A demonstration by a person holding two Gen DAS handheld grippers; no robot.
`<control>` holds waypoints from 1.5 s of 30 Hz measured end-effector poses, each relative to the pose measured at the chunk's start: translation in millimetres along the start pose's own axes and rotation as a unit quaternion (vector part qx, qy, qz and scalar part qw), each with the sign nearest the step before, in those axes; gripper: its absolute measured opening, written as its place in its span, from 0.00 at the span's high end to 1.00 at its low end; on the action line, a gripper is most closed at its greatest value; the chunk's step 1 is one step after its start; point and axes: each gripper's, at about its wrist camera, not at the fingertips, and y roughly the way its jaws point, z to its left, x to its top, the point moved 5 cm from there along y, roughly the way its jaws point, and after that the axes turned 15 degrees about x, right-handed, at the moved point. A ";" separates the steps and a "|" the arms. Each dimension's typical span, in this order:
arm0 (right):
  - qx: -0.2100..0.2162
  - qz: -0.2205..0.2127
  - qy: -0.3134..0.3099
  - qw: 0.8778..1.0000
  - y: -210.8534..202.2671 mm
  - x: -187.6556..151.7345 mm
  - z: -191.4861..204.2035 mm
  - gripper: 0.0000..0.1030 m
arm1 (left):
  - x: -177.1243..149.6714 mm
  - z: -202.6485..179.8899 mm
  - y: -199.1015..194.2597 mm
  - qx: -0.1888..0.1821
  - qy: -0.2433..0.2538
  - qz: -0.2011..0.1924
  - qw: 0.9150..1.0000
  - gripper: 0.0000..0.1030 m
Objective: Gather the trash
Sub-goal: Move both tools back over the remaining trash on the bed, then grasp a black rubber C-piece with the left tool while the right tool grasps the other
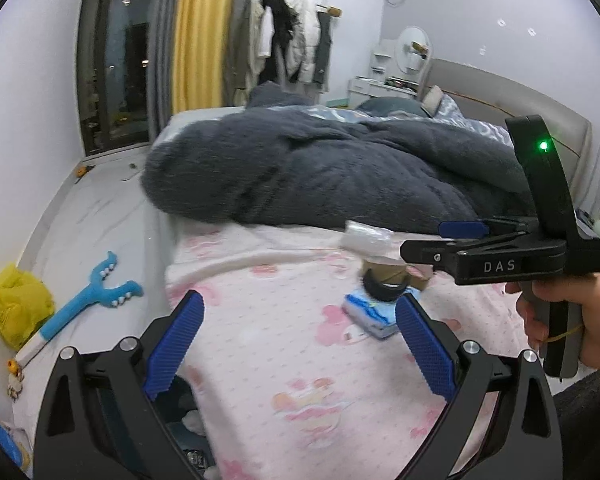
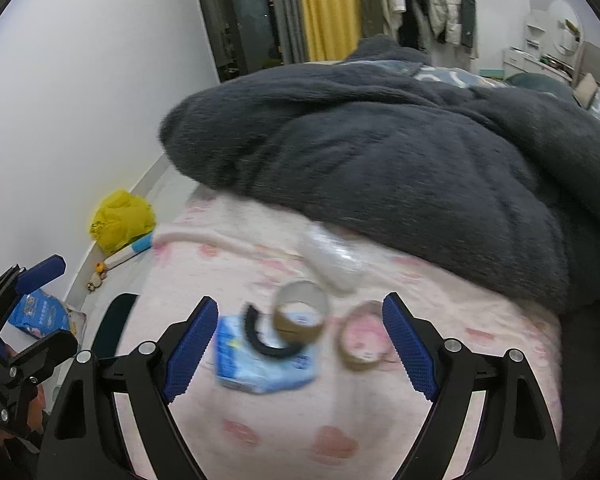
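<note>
On the pink patterned sheet (image 2: pixel 340 420) of the bed, a small cluster of trash sits just below the edge of a dark grey fleece blanket (image 2: pixel 400 152). In the right wrist view the right gripper (image 2: pixel 300 346) hangs above this cluster with its blue-padded fingers (image 2: pixel 190 352) spread wide, nothing between them. Framed by those fingers lie a blue-and-white tissue packet (image 2: pixel 260 372), a black curved band (image 2: pixel 266 344) resting on top of the packet, and a brown tape roll (image 2: pixel 300 314) touching the band at its 2 o'clock side. A second, flatter brown tape ring (image 2: pixel 364 344) lies just beside the roll at 3 o'clock, close to the right-hand finger. A crumpled piece of clear plastic wrap (image 2: pixel 334 258) lies at 12 o'clock from the roll, against the blanket's edge.

In the left wrist view the left gripper (image 1: pixel 300 340) is also spread wide and empty over the sheet, with the same cluster at about 1 o'clock near its right-hand pad. The right gripper reaches in from 3 o'clock, held by a hand (image 1: pixel 572 320).

On the floor at 9 o'clock lie a yellow plastic bag (image 1: pixel 18 304) and a blue toy (image 1: pixel 88 296).
</note>
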 end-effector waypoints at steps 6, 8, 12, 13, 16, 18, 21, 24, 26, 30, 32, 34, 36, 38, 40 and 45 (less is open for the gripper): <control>-0.010 -0.007 0.021 1.000 -10.0 -5.8 -35.9 0.17 | -3.6 -24.3 23.3 -0.021 0.008 0.019 1.000 0.05; -0.012 -0.006 0.021 1.000 -11.2 -8.8 -45.9 0.17 | -4.7 -33.5 30.1 -0.032 0.007 0.026 0.999 0.05; -0.013 0.001 0.014 1.000 -12.0 -17.8 -62.8 0.17 | -3.8 -53.5 39.2 -0.044 0.024 0.026 0.998 0.06; -0.018 0.005 0.010 1.000 -11.6 -21.2 -66.5 0.17 | -3.9 -59.2 42.6 -0.046 0.030 0.027 0.998 0.06; -0.017 0.006 0.007 1.000 -13.2 -28.6 -80.1 0.17 | -4.5 -72.7 52.5 -0.049 0.039 0.032 0.998 0.06; -0.015 0.004 0.004 1.000 -16.7 -32.9 -88.2 0.17 | -4.6 -80.2 59.0 -0.051 0.044 0.038 0.997 0.08; -0.006 -0.006 0.003 1.000 -22.1 -35.5 -96.3 0.17 | -6.4 -89.6 70.0 -0.047 0.054 0.052 0.996 0.14; 0.003 -0.014 -0.002 1.000 -26.0 -36.4 -99.8 0.22 | -8.3 -94.3 77.8 -0.044 0.054 0.061 0.996 0.16; 0.008 -0.012 -0.007 1.000 -26.4 -38.1 -100.9 0.25 | -7.8 -97.4 80.4 -0.045 0.052 0.062 0.996 0.19; 0.016 -0.007 -0.024 1.000 -23.9 -43.2 -100.0 0.37 | -7.0 -102.0 83.4 -0.044 0.053 0.063 0.996 0.23; 0.021 -0.001 -0.028 0.999 -20.3 -46.2 -100.2 0.43 | -6.7 -104.7 85.3 -0.047 0.050 0.066 0.995 0.27; 0.027 0.002 -0.034 0.999 -17.8 -47.4 -98.8 0.48 | -5.8 -109.4 87.0 -0.048 0.050 0.067 0.995 0.31; 0.034 0.002 -0.038 0.999 -16.7 -47.9 -97.9 0.51 | -6.1 -112.6 88.9 -0.048 0.051 0.068 0.995 0.33; 0.039 0.001 -0.039 0.998 -15.5 -48.8 -97.4 0.53 | -7.2 -113.9 92.3 -0.049 0.047 0.074 0.995 0.33; 0.044 0.003 -0.042 0.998 -12.6 -48.6 -96.2 0.56 | -7.1 -113.6 94.6 -0.049 0.042 0.078 0.995 0.37; 0.053 0.002 -0.030 0.998 -7.0 -48.9 -98.2 0.58 | -7.9 -112.4 95.7 -0.049 0.038 0.080 0.995 0.44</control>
